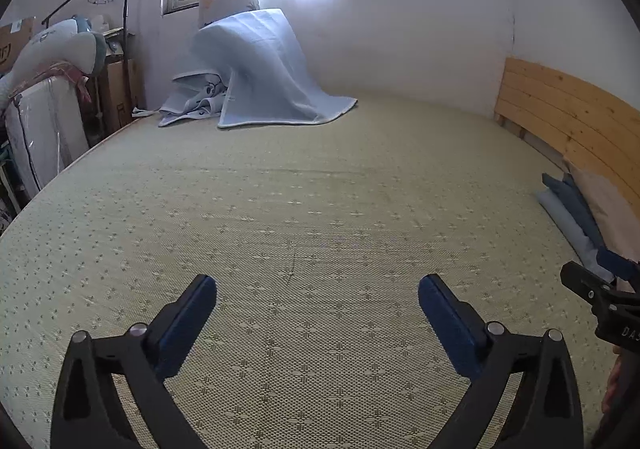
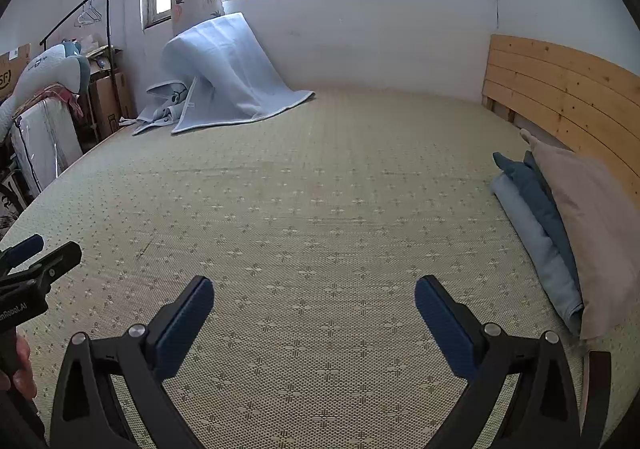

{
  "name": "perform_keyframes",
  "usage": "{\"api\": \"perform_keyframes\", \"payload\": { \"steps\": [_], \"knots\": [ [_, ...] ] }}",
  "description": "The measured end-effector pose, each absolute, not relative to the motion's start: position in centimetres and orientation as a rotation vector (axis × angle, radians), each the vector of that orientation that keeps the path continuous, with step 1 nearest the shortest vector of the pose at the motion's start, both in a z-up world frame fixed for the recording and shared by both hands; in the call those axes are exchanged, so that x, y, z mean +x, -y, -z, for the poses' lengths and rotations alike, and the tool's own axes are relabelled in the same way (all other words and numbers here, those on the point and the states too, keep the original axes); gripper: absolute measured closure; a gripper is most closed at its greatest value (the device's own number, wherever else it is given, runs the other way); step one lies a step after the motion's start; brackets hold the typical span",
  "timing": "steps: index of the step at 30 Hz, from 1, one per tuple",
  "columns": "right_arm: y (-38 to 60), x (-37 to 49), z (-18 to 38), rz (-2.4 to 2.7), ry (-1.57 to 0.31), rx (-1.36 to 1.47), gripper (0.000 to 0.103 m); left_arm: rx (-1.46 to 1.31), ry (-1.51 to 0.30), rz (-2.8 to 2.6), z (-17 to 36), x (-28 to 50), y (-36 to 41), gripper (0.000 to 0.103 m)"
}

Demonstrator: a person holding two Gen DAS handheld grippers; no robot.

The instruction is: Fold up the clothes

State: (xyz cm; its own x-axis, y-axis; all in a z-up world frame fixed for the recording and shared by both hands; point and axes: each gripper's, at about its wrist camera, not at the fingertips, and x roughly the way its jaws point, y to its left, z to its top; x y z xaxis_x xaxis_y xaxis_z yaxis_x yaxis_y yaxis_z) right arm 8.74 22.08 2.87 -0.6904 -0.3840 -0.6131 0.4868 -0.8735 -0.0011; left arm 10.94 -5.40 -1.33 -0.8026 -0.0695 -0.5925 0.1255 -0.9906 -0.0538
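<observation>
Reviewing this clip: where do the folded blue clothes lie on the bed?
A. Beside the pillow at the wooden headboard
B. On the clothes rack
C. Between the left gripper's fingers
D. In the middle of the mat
A: the folded blue clothes lie against the pillow below the headboard; both grippers, left and right, are open and hold nothing.

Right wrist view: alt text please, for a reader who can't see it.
Open right gripper hovers empty over a bare woven bed mat. Folded blue clothes and a pillow lie right by the wooden headboard; a light-blue blanket slumps under the window.
</observation>
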Motion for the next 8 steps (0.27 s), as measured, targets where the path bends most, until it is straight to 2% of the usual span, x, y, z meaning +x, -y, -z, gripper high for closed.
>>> {"api": "perform_keyframes", "payload": {
  "steps": [8],
  "knots": [
    [-22.02,8.67,-2.82,2.513,-0.226,0.862,0.000,0.952,-0.139,2.908,1.45,10.71,5.35,0.000]
  ]
}}
